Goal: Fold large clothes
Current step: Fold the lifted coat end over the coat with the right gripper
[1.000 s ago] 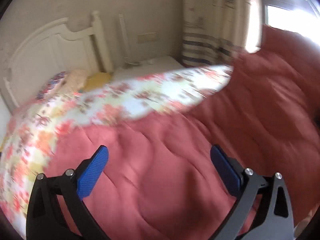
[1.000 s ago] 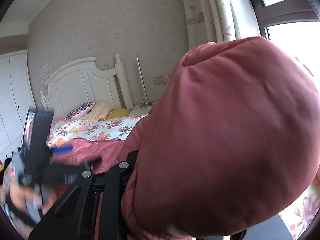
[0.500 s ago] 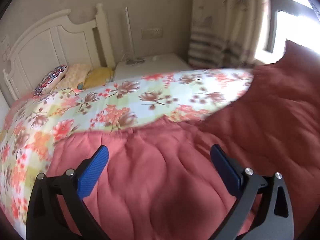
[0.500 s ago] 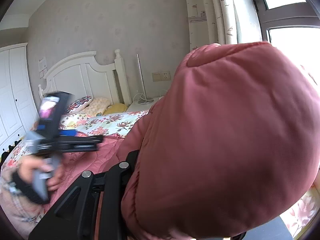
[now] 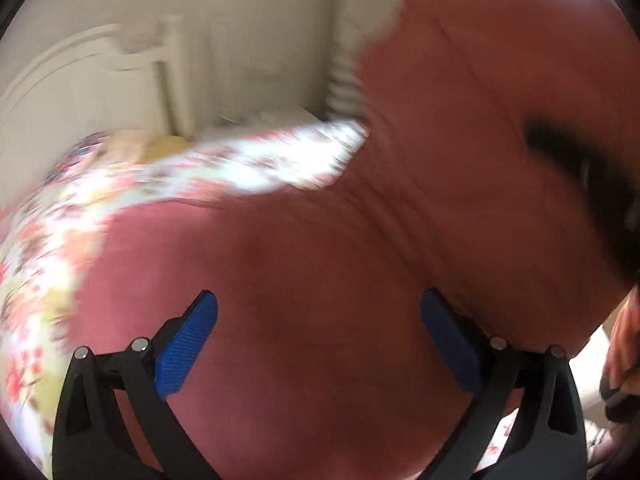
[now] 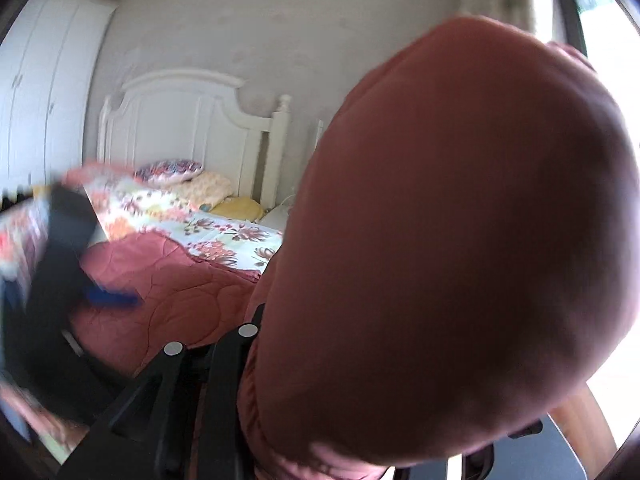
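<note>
Two tongs at work: my right tongs pinch a bunched fold of the pink coat, lifted off the bed; left tongs hang spread above it, ready to catch.

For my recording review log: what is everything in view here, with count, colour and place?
quilted coat: one, pink-red, bunched in the right gripper, rest spread on the bed
bedspread: one, floral, on the bed
pillows: three, patterned, cream, yellow, at the headboard
headboard: one, white, against the wall
wardrobe: one, white, far left
left gripper: blue pads, open above the coat
right gripper: black, shut on the coat
</note>
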`<state>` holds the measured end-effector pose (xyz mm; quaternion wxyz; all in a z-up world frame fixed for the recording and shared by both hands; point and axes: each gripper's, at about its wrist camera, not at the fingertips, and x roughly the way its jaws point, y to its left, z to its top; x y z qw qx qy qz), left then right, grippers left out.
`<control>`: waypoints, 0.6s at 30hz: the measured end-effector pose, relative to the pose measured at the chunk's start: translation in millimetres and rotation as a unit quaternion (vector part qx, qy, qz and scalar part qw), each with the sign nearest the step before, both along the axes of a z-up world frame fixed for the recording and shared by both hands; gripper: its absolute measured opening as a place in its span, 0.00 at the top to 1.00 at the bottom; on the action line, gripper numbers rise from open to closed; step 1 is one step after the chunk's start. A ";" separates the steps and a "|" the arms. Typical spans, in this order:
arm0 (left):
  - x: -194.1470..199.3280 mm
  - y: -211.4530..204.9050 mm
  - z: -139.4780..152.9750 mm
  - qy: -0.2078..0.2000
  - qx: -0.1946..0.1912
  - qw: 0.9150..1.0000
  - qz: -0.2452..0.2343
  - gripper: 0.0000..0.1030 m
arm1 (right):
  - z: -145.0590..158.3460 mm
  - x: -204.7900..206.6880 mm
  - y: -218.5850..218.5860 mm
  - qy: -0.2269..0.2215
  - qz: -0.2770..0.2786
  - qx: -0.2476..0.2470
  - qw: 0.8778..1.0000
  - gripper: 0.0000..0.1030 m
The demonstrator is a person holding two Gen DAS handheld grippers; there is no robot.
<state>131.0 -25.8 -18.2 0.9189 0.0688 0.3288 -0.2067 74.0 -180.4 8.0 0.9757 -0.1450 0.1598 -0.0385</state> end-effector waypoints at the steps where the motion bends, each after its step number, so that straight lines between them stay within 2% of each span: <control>1: 5.2 30.0 6.1 -0.003 -0.021 0.999 0.036 0.02 | 0.1 3.1 16.8 0.001 0.004 -0.027 1.000 0.64; 3: 15.7 80.9 10.3 -0.005 -0.045 0.993 0.108 0.02 | -2.1 7.8 39.4 0.004 0.013 -0.058 0.998 0.64; 6: 26.9 162.5 9.6 0.005 -0.070 0.974 0.218 0.03 | -19.5 20.6 91.9 0.019 0.044 -0.150 0.988 0.62; 8: 24.0 196.2 9.9 0.003 -0.081 0.963 0.256 0.03 | -52.3 31.6 137.3 0.049 0.074 -0.251 0.964 0.57; 9: 19.4 206.9 10.2 0.002 -0.084 0.960 0.267 0.03 | -76.5 35.9 157.9 0.074 0.092 -0.305 0.945 0.50; 10: 16.1 214.5 10.9 0.001 -0.086 0.958 0.275 0.03 | -114.1 39.8 179.5 0.112 0.112 -0.379 0.912 0.44; 11: 14.5 220.0 11.3 0.001 -0.088 0.956 0.279 0.03 | -146.9 38.9 193.5 0.103 0.107 -0.454 0.878 0.40; 12: 13.4 223.5 12.3 0.003 -0.090 0.957 0.277 0.03 | -166.3 36.5 203.1 0.077 0.096 -0.499 0.858 0.44; 15: 13.2 217.8 18.8 -0.002 -0.084 0.963 0.255 0.03 | -163.2 35.0 200.6 0.081 0.116 -0.491 0.859 0.45; 18: 22.8 196.1 34.5 -0.014 -0.076 0.975 0.207 0.03 | -164.8 27.7 189.6 0.065 0.125 -0.485 0.863 0.45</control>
